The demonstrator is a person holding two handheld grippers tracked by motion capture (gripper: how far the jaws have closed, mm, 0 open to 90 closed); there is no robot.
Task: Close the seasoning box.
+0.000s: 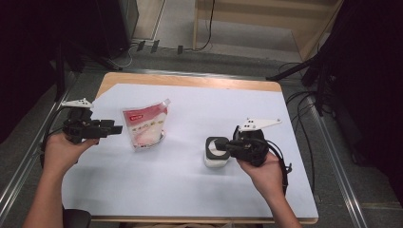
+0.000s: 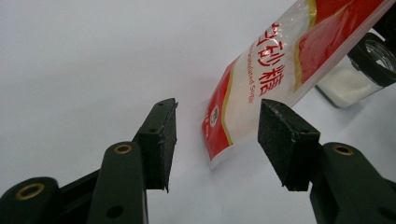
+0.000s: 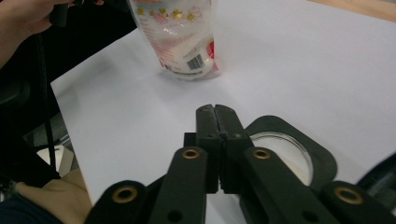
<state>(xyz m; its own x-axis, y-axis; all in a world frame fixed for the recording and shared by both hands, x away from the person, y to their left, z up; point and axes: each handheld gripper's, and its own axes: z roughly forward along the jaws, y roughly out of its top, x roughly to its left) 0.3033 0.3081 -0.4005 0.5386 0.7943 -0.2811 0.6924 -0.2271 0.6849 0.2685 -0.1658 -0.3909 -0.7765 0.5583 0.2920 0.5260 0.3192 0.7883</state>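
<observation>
We see the sugar pouch (image 1: 145,128) standing on the white desk (image 1: 190,190), just ahead of our left tongs (image 1: 114,129), which gape half open on nothing. Its long axis runs upward, spout corner topmost. Our right tongs (image 1: 217,147) are pinched shut and empty over the black-rimmed jar (image 3: 299,154); the right gripper view shows the pouch's barcode.

A wooden table (image 1: 190,80) is covered by a white sheet (image 1: 199,185). Grey floor (image 1: 237,45) is seen beyond its far edge, where black cables (image 1: 304,102) are trailed and pale wooden furniture (image 1: 266,19) is placed.
</observation>
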